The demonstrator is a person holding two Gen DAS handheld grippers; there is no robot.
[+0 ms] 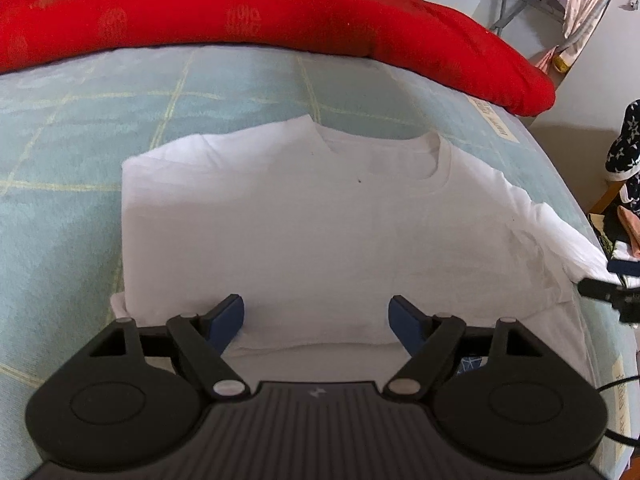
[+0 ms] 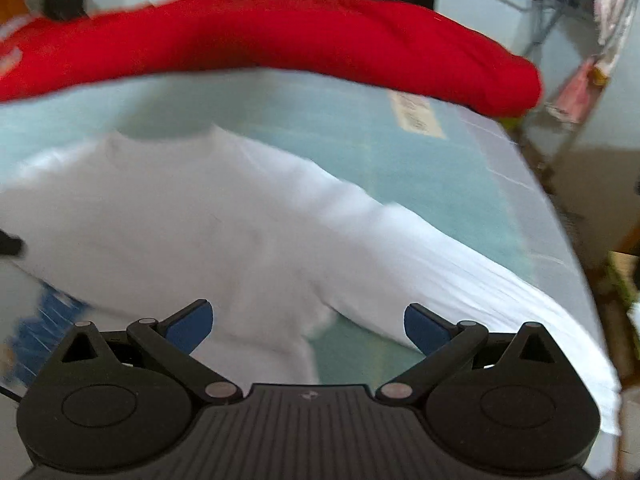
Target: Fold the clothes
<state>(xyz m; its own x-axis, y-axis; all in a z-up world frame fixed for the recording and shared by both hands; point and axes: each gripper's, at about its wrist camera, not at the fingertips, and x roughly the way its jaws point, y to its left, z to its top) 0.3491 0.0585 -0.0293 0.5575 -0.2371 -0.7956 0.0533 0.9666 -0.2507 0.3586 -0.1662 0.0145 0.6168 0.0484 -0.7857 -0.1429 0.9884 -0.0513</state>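
Nearest the lens, my left hand-held gripper (image 1: 317,322) tilts steeply down over the near hem of the white T-shirt (image 1: 304,232), jaws spread wide with nothing between the blue pads (image 1: 230,318). That shirt lies flat on the bed (image 1: 60,216), collar away from me, its left side already folded under and its right sleeve (image 1: 560,240) spread out toward the bed's edge. My right hand-held gripper (image 2: 308,326) likewise points downward, jaws wide and empty, above the shirt's sleeve (image 2: 440,256) near the armpit; its view is blurred. Whether either set of pads touches the cloth I cannot tell. Red quilt (image 1: 256,12) lies across the far side of the bed.
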